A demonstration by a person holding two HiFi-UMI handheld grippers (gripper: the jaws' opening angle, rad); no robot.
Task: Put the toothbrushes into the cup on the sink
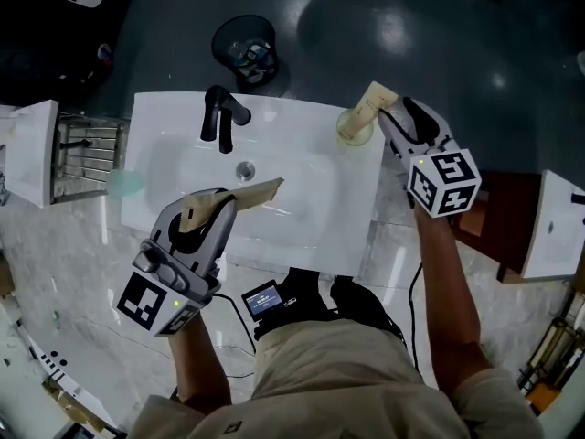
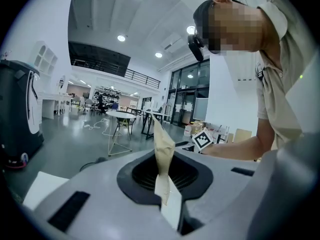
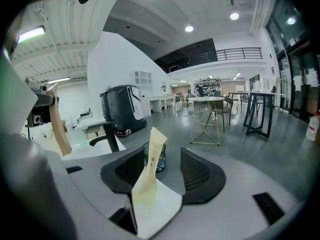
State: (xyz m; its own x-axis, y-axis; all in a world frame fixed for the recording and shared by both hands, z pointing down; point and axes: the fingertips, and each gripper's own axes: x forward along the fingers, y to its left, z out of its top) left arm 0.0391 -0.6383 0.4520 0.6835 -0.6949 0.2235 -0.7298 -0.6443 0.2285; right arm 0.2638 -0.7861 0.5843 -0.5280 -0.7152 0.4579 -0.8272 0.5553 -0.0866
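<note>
The right gripper (image 1: 393,119) has its fingers spread wide. One wrapped toothbrush (image 1: 375,99) stands free between them in the cup (image 1: 352,131) on the sink (image 1: 320,213). The left gripper (image 1: 218,207) clenches the second toothbrush (image 1: 251,193), well apart from the cup. That one likely goes in next, once the right gripper clears.

A round black bin (image 1: 245,51) stands on the floor (image 1: 411,26) beyond the black tap (image 1: 222,117)

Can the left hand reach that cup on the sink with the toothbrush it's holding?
Probably not cleanly yet. The basin between the left gripper and the cup is bare, but the right gripper sits at the cup, its open fingers either side of the toothbrush standing in it.
</note>
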